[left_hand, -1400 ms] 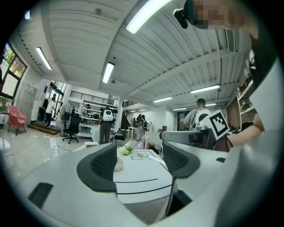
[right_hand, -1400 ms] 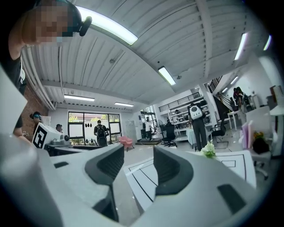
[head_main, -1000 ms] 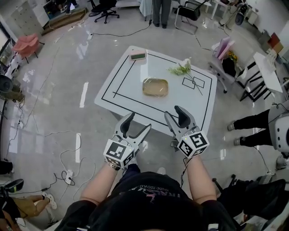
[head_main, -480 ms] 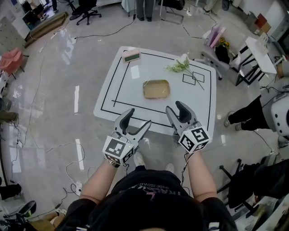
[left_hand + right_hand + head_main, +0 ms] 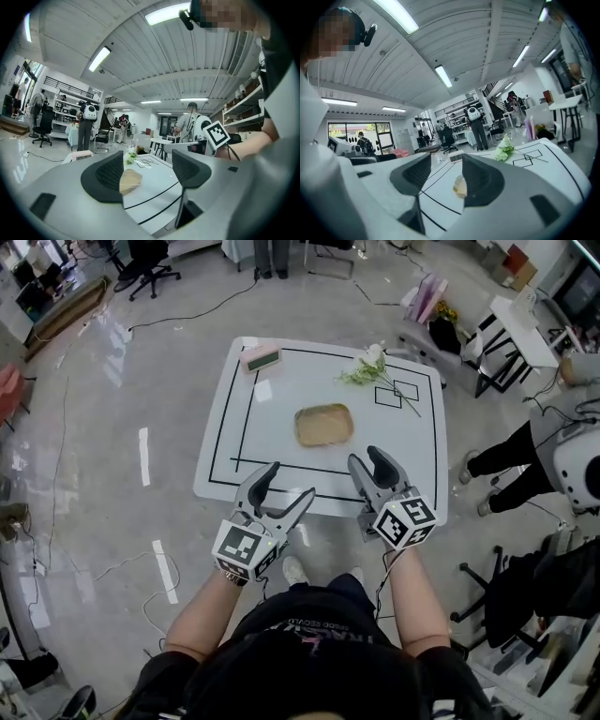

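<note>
Now, left gripper (image 5: 287, 484): jaws spread, empty, over near edge of table (image 5: 281, 381).
Right gripper (image 5: 368, 458): spread too; hold yours level, facing the tray (image 5: 324, 425).

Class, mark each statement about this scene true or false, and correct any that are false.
1. The left tongs and right tongs are both open and hold nothing. True.
2. The tan tray lies at a corner of the white table. False: it lies near the middle.
3. The flower sprig lies inside the tan tray. False: it lies apart from it, near the far right corner.
4. A small pink box sits at the table's far left corner. True.
</note>
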Motion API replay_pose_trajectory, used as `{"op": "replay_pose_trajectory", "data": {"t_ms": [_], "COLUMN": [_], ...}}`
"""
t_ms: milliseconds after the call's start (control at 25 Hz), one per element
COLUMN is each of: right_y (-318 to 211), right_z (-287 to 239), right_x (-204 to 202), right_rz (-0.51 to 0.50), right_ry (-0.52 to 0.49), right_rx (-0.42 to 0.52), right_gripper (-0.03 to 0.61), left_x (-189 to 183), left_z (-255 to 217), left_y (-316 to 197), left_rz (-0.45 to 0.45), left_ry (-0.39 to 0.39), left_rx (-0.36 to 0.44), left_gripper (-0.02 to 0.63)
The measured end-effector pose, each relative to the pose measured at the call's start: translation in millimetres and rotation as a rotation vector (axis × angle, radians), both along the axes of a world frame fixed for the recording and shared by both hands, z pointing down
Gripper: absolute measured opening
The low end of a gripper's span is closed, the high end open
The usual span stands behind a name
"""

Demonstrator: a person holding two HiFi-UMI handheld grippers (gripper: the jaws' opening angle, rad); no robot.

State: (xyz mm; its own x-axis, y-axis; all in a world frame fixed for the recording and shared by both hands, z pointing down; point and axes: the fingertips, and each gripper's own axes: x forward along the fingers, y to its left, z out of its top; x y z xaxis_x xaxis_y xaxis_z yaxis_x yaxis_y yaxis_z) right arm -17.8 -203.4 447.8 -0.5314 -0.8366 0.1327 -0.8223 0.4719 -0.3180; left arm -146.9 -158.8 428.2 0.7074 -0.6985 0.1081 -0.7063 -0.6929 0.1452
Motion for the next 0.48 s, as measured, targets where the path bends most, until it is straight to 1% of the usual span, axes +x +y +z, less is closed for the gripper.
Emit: {"op": "replay_pose_trajectory", "data": {"t_ms": [280, 480], "right_y": [-9.4, -21.9], "right_z": [18.3, 39.2], "right_x": [4.1, 7.5], "right_rz": [0.047, 0.058], "right_ry": [-0.041, -0.074], "right_rx": [-0.071, -0.130], "right_gripper": [0.191, 0.192], "left_x": [-0.4, 2.2], "left_z": [5.1, 9.2], "left_y": [-3.8, -6.7], "left_rz": [0.031, 0.032], "left_ry": [0.008, 0.010], "left_rx": [-0.020, -0.027], "left_gripper": [0.314, 0.314]}}
